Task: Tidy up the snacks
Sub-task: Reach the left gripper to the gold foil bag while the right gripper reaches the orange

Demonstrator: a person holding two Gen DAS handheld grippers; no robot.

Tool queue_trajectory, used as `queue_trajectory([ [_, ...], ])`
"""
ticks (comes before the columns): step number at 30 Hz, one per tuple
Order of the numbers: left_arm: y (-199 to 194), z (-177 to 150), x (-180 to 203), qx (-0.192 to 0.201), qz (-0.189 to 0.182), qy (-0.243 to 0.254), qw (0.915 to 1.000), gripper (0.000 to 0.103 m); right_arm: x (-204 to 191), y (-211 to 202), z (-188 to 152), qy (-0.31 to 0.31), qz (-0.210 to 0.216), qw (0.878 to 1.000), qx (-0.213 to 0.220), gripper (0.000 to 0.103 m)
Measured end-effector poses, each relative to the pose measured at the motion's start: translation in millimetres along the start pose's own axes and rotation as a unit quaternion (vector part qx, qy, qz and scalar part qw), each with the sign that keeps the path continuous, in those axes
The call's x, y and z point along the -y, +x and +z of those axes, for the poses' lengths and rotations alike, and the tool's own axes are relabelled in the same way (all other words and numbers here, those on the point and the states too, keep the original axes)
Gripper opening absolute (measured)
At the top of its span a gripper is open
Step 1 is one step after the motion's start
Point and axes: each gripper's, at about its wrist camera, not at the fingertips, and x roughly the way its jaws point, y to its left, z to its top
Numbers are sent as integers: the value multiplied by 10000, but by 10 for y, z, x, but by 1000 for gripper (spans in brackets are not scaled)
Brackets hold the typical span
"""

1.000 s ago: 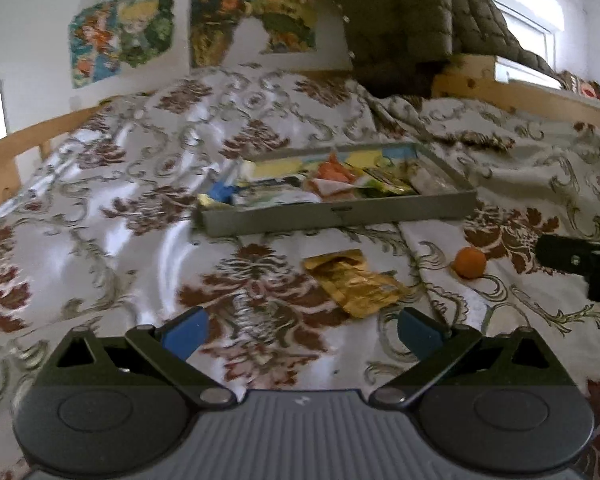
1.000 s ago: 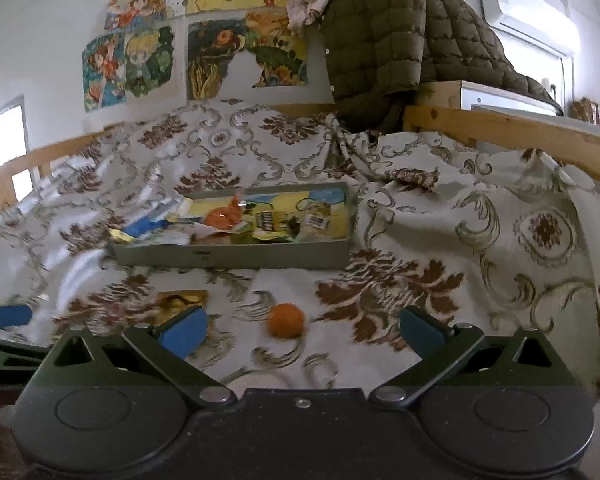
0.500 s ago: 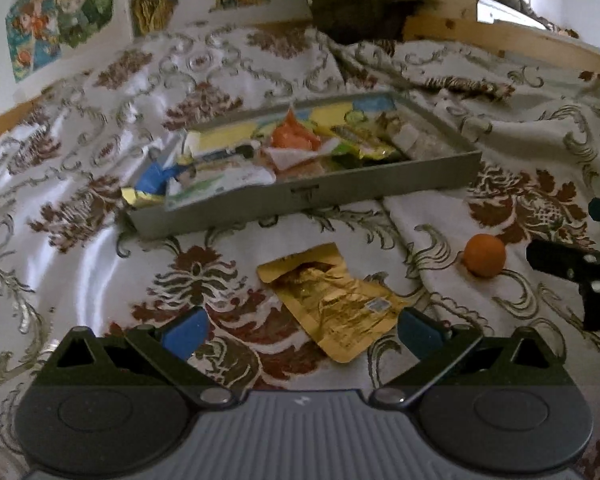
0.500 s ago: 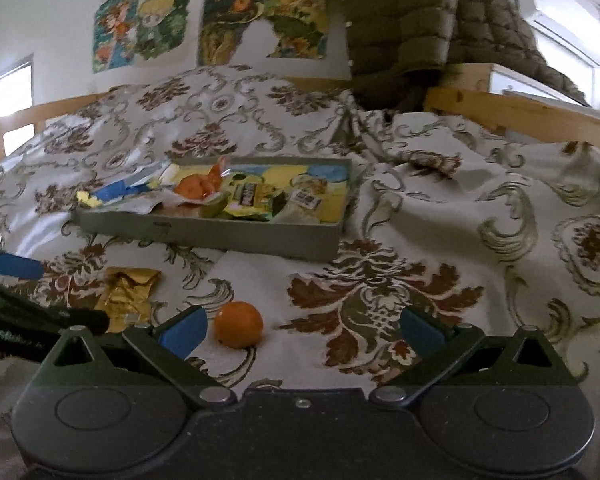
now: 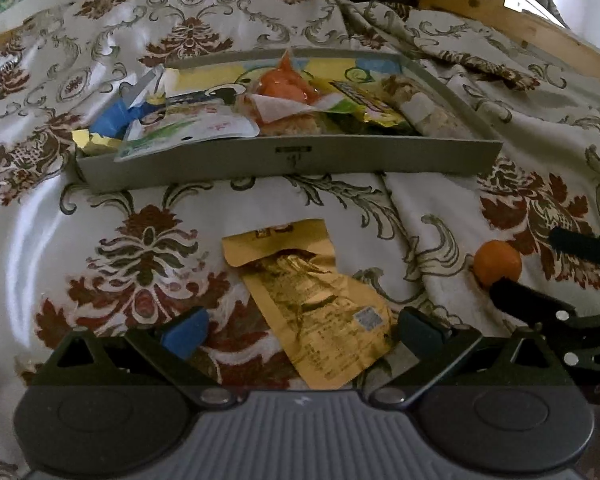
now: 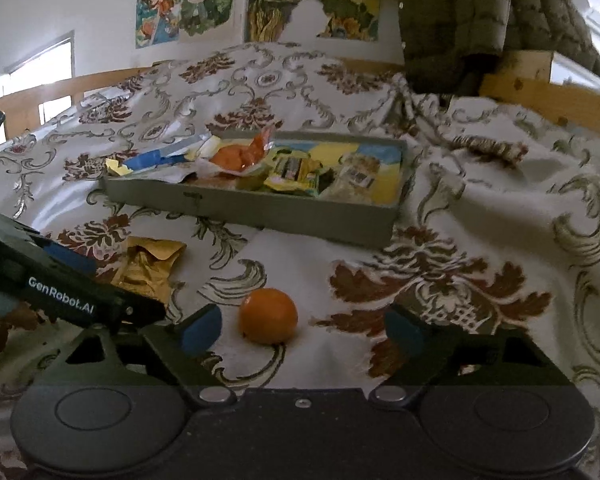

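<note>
Lying between the closing, still-apart right gripper [image 6: 300,330], the orange [image 6: 268,321] sits untouched on the bedspread [image 6: 480,208].

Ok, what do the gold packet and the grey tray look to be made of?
Gold packet: likely metallised foil film, shiny and crinkled, catching glints. Grey tray: looks like matte cardboard, with thin flat walls and folded corners, though thin plastic can't be ruled out.

A cream bedspread [image 6: 480,216] with brown floral and grey scroll patterns lay rumpled over the bed. Cartoon posters [image 6: 184,6] hung on the white wall behind. An olive quilted jacket [image 6: 460,20] was draped over a wooden rail [image 6: 540,92] at the right.
</note>
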Motion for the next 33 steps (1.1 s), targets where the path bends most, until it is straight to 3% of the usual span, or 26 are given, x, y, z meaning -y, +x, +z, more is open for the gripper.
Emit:
queue_trajectory([
  [8,106,56,24,4,12,102,9999,102,-29,104,-16,-12,244,9995,-192,72],
  [11,92,44,42,77,104,111,9999,95,-42,106,-7,-16,331,9993,-173,59],
  [20,31,2,109,354,93,335,9988,77,-4,190,2,209,556,9980,-213,52],
  [24,18,-33,106,480,97,371,9981,72,1,203,6,254,611,9976,-213,36],
  [33,-57,-105,41,699,-34,321,9970,62,-22,166,-15,236,554,9981,-140,36],
])
